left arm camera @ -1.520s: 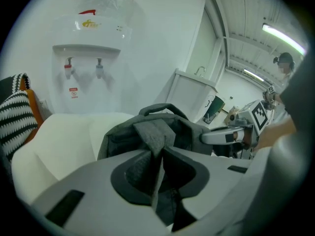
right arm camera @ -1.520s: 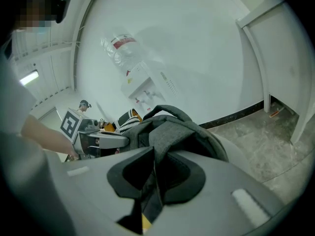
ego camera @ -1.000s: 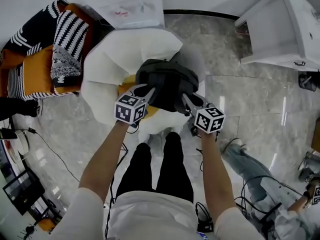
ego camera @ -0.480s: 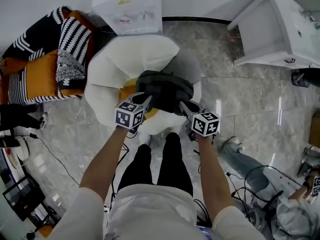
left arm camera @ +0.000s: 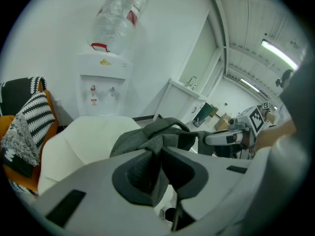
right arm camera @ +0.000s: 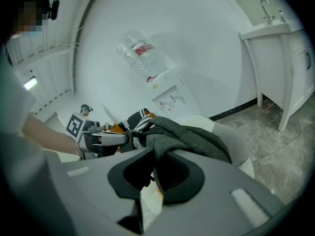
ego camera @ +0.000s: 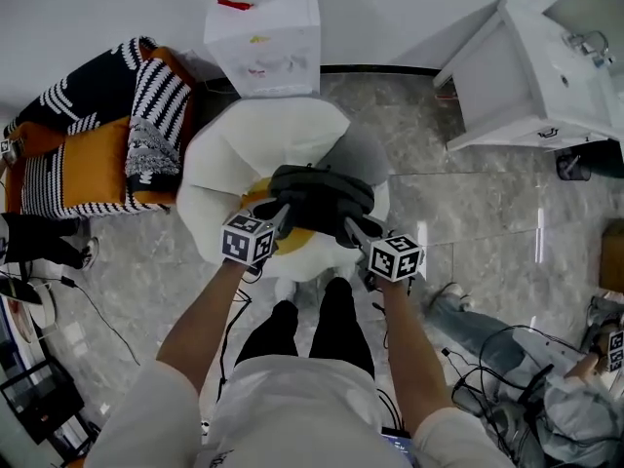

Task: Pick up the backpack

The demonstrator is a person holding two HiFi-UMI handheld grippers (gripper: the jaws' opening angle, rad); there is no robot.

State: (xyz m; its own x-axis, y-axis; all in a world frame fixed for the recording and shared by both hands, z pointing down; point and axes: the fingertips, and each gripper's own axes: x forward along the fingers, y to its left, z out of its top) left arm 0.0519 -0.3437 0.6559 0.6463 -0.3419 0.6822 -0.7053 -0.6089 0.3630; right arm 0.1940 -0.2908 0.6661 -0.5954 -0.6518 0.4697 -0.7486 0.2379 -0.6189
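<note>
The dark grey backpack [ego camera: 317, 195] hangs over the white cushioned seat [ego camera: 244, 144], held from both sides. My left gripper [ego camera: 278, 213] is shut on a fold of fabric at its left end, and my right gripper [ego camera: 349, 228] is shut on its right end. In the left gripper view the backpack [left arm camera: 157, 134] bunches between the jaws of the left gripper [left arm camera: 158, 154]. The right gripper view shows the backpack [right arm camera: 189, 136] fabric pinched in the right gripper [right arm camera: 153, 163]. Both pairs of jaws have just been closing tighter on the fabric.
An orange sofa with black-and-white striped cushions [ego camera: 88, 144] stands at the left. Behind the seat is a water dispenser [ego camera: 263, 37], and a white sink cabinet [ego camera: 526, 66] is at the back right. A seated person's legs [ego camera: 478, 330] and floor cables [ego camera: 97, 300] lie nearby.
Both grippers have risen together with the backpack, lifting it higher above the white seat. The grips on it have not shifted.
</note>
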